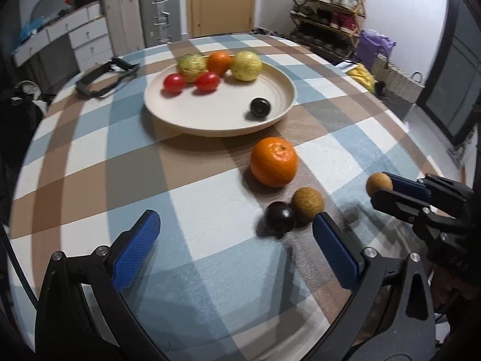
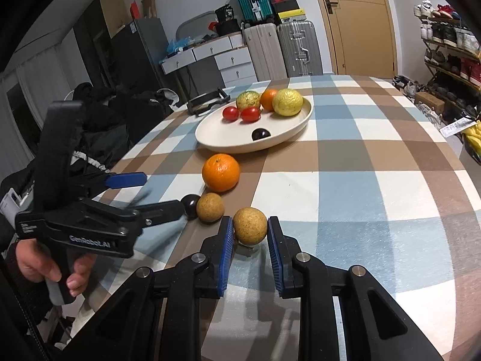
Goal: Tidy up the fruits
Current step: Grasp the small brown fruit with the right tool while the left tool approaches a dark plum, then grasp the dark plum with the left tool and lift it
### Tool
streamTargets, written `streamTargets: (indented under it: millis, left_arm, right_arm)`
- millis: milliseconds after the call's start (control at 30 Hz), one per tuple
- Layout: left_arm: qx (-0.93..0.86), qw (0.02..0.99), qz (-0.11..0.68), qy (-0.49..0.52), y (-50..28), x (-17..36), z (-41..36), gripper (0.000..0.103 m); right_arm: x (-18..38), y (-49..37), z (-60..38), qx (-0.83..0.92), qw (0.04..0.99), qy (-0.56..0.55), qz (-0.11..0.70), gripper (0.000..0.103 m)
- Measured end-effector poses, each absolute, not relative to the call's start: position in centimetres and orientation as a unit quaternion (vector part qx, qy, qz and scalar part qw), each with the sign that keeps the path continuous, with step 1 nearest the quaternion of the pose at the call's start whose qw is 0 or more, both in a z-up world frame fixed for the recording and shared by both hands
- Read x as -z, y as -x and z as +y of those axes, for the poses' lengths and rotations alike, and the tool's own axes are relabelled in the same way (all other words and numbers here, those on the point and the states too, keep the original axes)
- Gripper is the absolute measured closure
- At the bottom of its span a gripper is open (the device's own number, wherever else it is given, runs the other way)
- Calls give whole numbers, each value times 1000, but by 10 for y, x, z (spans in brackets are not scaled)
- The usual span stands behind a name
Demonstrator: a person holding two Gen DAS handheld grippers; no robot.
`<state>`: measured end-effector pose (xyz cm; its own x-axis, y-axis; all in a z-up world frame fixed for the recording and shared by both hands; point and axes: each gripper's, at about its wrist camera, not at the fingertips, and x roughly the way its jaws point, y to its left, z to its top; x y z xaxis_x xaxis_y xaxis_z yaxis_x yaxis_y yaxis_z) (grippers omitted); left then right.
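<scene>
Left tongs (image 1: 236,240) spread wide and empty, low over the checked surface (image 1: 90,180), with a dark plum (image 1: 280,217) touching a tan round fruit (image 1: 307,202) just beside the right-hand pad, the big orange (image 1: 273,161) beyond them and the cream plate (image 1: 270,120) of fruit farther back — a careless close there could knock the touching pair apart and send them rolling. Right tongs (image 2: 250,234) pinch a second tan fruit (image 2: 250,230), apparently just above the surface; the hold is on a smooth sphere, so it may squirt out during the carry. Only the right wrist view shows both pads on that fruit and the person's left hand (image 2: 48,266) — the left view shows its far side and a shadow beneath.
</scene>
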<state>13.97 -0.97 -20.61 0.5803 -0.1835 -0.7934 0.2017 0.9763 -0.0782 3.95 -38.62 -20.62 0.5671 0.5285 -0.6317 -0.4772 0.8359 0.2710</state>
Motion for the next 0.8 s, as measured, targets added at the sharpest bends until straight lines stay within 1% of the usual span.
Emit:
streamTargets:
  millis: [67,100,167,200,233,267,433,600,667,700,800]
  left_arm:
    - [121,887,446,-6,-143,207,-9,4]
    - [128,887,445,-9,-144,207,-9,8]
    - [139,884,447,-17,-148,209,-11,16]
    - [146,881,449,-16,-149,210,-10,23]
    - [157,879,450,-11,-150,210,-10,27]
    - [169,876,452,-3,-151,211,-8,29]
    - [218,864,454,16,-156,212,-6,50]
    - [254,848,464,30,-158,218,-7,64]
    - [254,849,463,27,-157,219,-6,75]
    - [263,845,465,32,-156,219,-5,82]
    - [265,845,462,32,-153,219,-4,82]
  right_arm:
    - [205,-40,-387,-286,885,-37,367,79]
    - [205,-40,-387,-287,885,-38,366,79]
    - [205,-41,-388,-289,884,-40,365,79]
    - [205,-41,-388,-289,884,-41,364,79]
    - [204,-41,-389,-290,885,-42,363,79]
    - [204,-42,-389,-290,885,-43,363,79]
    - [205,-45,-392,-286,884,-49,366,79]
    - [207,-47,-394,-281,884,-51,370,79]
    - [207,-48,-394,-280,884,-52,371,79]
    - [207,-49,-394,-279,884,-52,372,79]
    - [206,-50,-393,-278,885,-49,372,79]
